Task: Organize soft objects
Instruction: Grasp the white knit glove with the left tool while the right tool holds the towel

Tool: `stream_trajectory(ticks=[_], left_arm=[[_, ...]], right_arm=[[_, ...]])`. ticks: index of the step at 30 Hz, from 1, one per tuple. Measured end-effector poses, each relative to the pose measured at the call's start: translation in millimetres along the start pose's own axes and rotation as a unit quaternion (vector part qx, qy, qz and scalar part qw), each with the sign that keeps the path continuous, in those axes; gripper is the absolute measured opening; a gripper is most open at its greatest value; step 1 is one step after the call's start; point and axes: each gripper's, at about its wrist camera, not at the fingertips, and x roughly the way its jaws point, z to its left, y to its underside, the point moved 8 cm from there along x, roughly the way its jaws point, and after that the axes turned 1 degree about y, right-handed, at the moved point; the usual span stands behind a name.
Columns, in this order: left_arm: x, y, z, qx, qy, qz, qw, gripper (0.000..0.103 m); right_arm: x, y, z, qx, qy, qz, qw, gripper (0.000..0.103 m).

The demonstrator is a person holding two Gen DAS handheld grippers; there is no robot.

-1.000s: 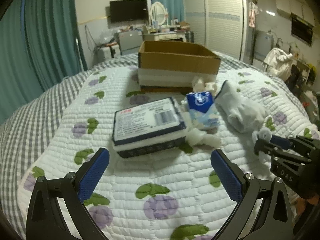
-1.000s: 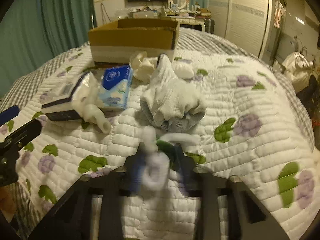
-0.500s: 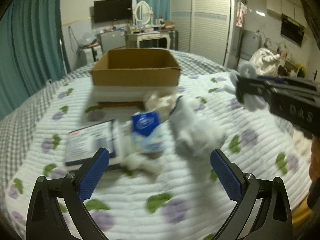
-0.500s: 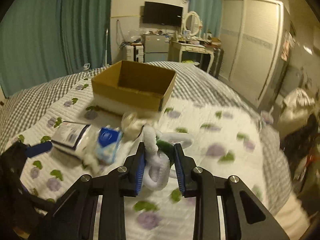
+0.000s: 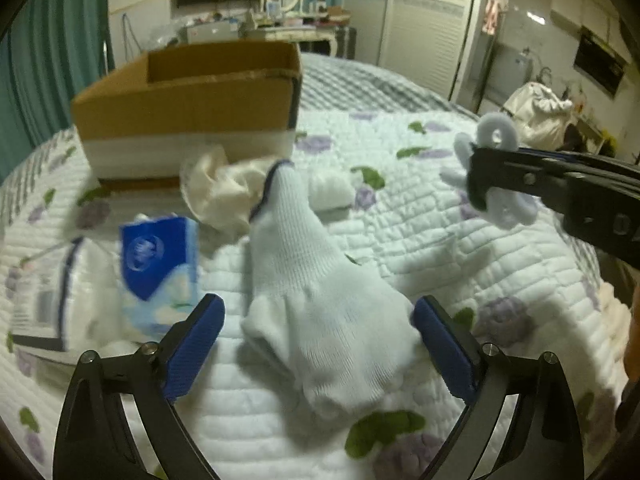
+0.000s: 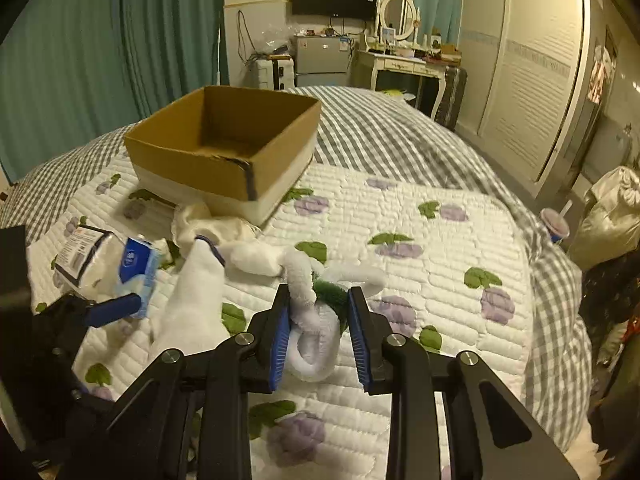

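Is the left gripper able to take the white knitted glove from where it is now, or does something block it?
Probably yes. The left gripper is closing with the white glove already between its fingers, not yet pressed. Nothing lies on the glove; the tissue pack sits beside it, clear of the fingers.

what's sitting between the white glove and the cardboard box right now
A crumpled cream cloth lies between the white glove and the cardboard box, against the box's near side by the glove's cuff. Both wrist views show it.

A white knitted glove with a dark blue cuff lies on a white quilted bedspread printed with purple flowers and green leaves. Behind stands a brown cardboard box, backed by teal curtains.
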Motion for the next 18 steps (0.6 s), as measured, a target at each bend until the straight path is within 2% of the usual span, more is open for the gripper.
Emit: stream_trajectory(ticks=[6, 8, 10, 12, 18], left_arm=[[9.5, 14.2, -7.0, 0.009, 0.025, 0.018, 0.9995, 0.096], [11.1, 22.0, -8.4, 0.014, 0.035, 0.026, 0.9989, 0.091], [3.1, 23.9, -14.1, 0.028, 0.045, 0.022, 0.9984, 0.074], [-8.3, 22.0, -15.3, 0.034, 0.051, 0.015, 0.998, 0.066], [-52.7, 18.4, -0.7, 0.038, 0.051, -0.009, 0.998, 0.061]], right_arm=[[11.8, 6.8, -3.5, 0.003, -0.02, 0.008, 1.0, 0.027], [11.6, 8.6, -3.1, 0.003, -0.024, 0.01, 1.0, 0.027], [9.8, 10.2, -2.8, 0.003, -0.022, 0.01, 1.0, 0.027], [7.6, 11.2, -3.6, 0.003, -0.017, 0.011, 1.0, 0.027], [-17.1, 6.0, -2.1, 0.01, -0.004, -0.003, 1.0, 0.027]])
